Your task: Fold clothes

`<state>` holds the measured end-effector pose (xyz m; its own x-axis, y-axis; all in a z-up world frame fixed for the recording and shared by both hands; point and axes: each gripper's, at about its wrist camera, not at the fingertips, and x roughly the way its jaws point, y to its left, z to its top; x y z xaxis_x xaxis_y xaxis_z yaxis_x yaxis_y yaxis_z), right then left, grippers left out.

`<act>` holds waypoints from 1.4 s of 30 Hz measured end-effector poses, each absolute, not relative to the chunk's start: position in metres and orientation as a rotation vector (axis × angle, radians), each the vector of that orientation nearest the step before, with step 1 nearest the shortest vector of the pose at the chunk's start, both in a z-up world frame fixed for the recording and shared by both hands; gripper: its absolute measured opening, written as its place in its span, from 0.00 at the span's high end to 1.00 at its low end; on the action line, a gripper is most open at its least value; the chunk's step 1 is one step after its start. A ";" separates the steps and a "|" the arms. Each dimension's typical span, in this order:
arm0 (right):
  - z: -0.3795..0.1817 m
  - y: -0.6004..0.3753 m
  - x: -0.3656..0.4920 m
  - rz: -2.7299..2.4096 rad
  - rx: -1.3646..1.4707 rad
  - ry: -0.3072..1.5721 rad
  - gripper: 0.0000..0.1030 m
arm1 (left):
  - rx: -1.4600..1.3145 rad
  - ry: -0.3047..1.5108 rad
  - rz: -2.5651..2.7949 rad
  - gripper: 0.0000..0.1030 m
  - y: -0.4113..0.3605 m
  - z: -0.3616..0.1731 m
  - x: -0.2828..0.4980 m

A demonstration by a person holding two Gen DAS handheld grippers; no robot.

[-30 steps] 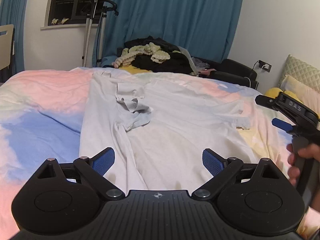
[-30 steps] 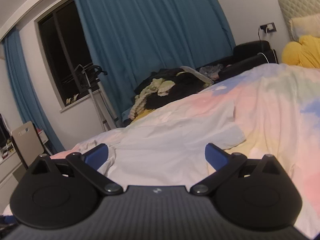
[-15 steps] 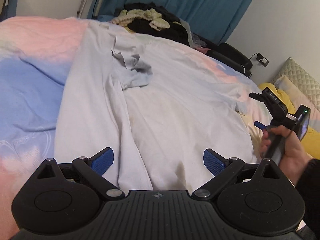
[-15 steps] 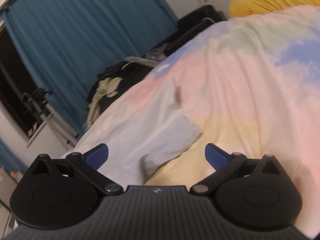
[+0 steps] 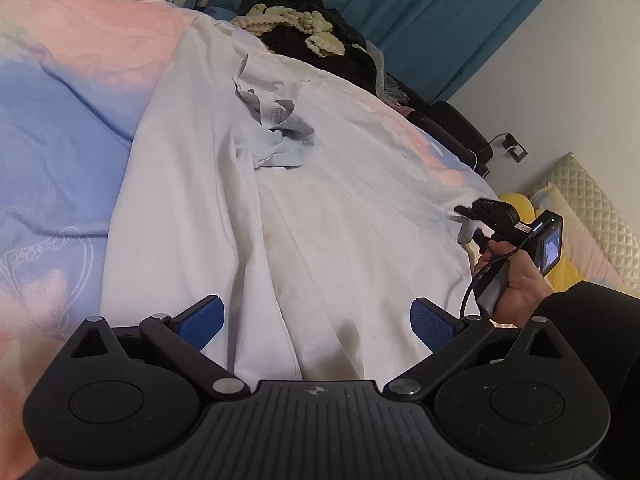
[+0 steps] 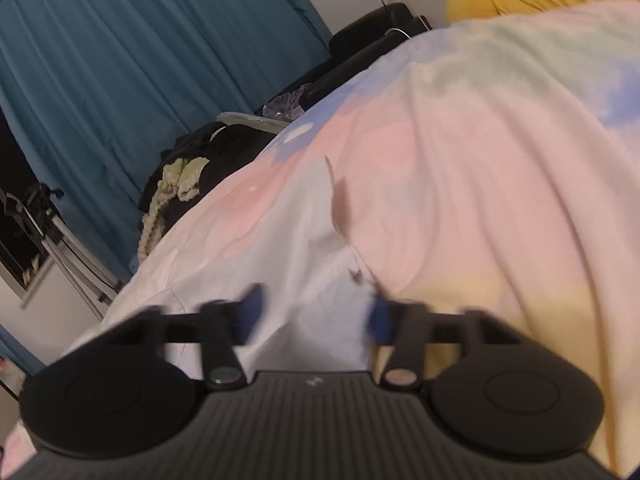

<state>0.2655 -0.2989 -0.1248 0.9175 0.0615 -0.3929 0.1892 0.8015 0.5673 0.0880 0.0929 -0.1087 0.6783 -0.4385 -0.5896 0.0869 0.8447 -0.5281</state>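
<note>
My left claw (image 5: 318,318) is spread wide, both blue pads (image 5: 204,320) apart with nothing between them. Directly ahead of it and running under its fingers lies the shirt (image 5: 320,208), pale and creased, spread flat on the quilt (image 5: 60,132). A crumpled grey-blue fold (image 5: 280,140) of the shirt sits well ahead of the claw, a little left of centre. Off to the right of this claw I see a hand (image 5: 514,294) gripping my right claw (image 5: 466,218), whose tips reach the shirt's right edge.

From the right wrist view, my right claw (image 6: 316,310) is blurred by motion. Its pads (image 6: 252,300) stand at a middling gap, narrower than the left's, with the shirt's edge (image 6: 312,280) lying between them; I cannot tell whether they touch the cloth. To the right of that claw the quilt is bare, pink and yellow. Far ahead of both claws a dark heap of clothes (image 5: 316,40) rests against the blue curtain (image 6: 140,60).
</note>
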 end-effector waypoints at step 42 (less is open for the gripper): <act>-0.015 -0.191 0.116 0.239 0.213 0.376 0.43 | -0.196 0.539 -0.235 0.03 0.061 -0.090 0.054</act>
<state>0.1155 -0.1913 -0.0146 0.9026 0.2685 -0.3365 -0.1899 0.9499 0.2483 0.0539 0.0611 -0.0902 0.8329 -0.2711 -0.4825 0.1690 0.9547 -0.2447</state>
